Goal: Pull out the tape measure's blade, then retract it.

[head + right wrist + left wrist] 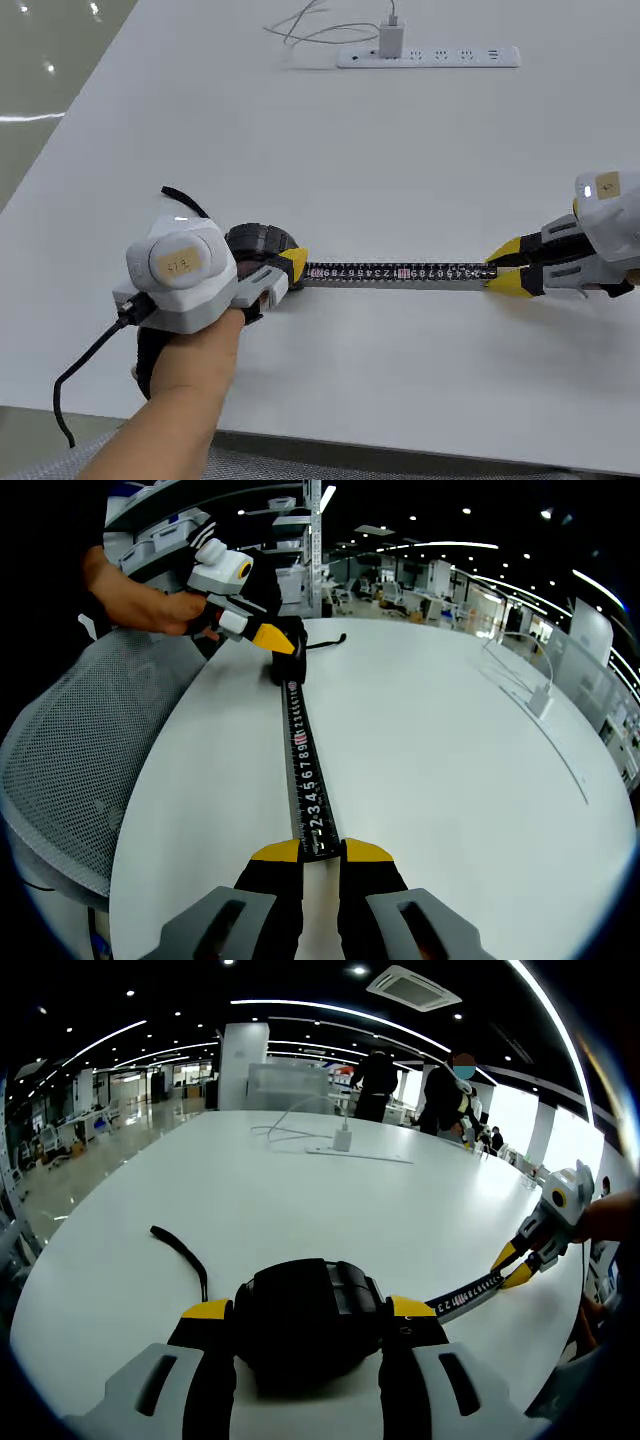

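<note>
A black tape measure case (262, 243) lies on the white table (400, 150), and my left gripper (287, 268) is shut on it; the left gripper view shows the case (308, 1312) between the yellow-tipped jaws. The blade (400, 272) runs out flat to the right, numbers up. My right gripper (505, 267) is shut on the blade's end. In the right gripper view the blade (302, 770) stretches from that gripper (320, 851) away to the case (288, 652). A black wrist strap (183, 200) trails from the case.
A white power strip (430, 56) with a plugged charger (390, 40) and looped cable sits at the table's far edge. A grey mesh chair (70, 780) stands beside the table. People stand far off beyond the table (445, 1095).
</note>
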The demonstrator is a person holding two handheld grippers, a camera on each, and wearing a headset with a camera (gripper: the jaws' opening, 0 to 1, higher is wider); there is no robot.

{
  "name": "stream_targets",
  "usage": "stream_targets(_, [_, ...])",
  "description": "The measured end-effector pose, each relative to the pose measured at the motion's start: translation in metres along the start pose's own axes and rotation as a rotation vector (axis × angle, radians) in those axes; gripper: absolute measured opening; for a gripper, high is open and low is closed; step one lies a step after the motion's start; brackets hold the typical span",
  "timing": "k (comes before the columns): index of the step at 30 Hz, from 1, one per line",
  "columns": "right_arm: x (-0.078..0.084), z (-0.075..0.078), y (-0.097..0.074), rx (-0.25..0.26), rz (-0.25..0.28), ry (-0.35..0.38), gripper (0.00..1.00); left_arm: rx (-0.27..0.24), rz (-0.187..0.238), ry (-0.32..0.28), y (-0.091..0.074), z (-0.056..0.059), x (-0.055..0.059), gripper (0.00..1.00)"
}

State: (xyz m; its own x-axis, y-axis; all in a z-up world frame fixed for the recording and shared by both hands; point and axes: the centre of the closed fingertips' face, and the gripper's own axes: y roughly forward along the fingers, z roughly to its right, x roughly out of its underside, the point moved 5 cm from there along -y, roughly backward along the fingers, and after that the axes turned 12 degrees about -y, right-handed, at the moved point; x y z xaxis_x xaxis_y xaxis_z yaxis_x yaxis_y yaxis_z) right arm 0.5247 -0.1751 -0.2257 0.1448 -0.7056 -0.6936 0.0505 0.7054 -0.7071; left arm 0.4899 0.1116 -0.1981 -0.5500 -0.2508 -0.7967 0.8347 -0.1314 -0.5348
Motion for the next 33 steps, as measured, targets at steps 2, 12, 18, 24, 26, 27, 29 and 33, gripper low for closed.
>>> stream_targets(2, [-0.002, 0.0, 0.002, -0.003, 0.002, -0.002, 0.08, 0.001, 0.0, 0.001, 0.0, 0.0, 0.0, 0.53])
stream_targets(12, [-0.008, 0.002, 0.008, -0.014, 0.008, -0.012, 0.08, 0.002, 0.001, -0.001, 0.0, 0.0, 0.0, 0.53])
stream_targets(18, [-0.01, 0.003, 0.012, -0.019, 0.008, -0.016, 0.08, 0.002, 0.001, -0.002, 0.0, 0.0, 0.0, 0.53])
stream_targets(24, [-0.015, 0.005, 0.016, -0.024, 0.014, -0.021, 0.08, 0.002, 0.001, -0.003, 0.0, 0.0, 0.0, 0.53])
stream_targets(26, [-0.017, 0.005, 0.018, -0.026, 0.016, -0.023, 0.08, 0.002, 0.001, -0.003, 0.0, 0.0, 0.0, 0.53])
stream_targets(27, [-0.018, 0.005, 0.018, -0.027, 0.017, -0.025, 0.08, 0.002, 0.001, -0.003, 0.0, 0.0, 0.0, 0.53])
stream_targets(29, [-0.02, 0.005, 0.019, -0.031, 0.016, -0.024, 0.08, 0.002, 0.001, -0.004, 0.0, 0.0, 0.0, 0.53])
stream_targets(33, [-0.022, 0.006, 0.022, -0.036, 0.013, -0.029, 0.08, 0.001, 0.003, -0.005, 0.0, -0.001, 0.0, 0.53])
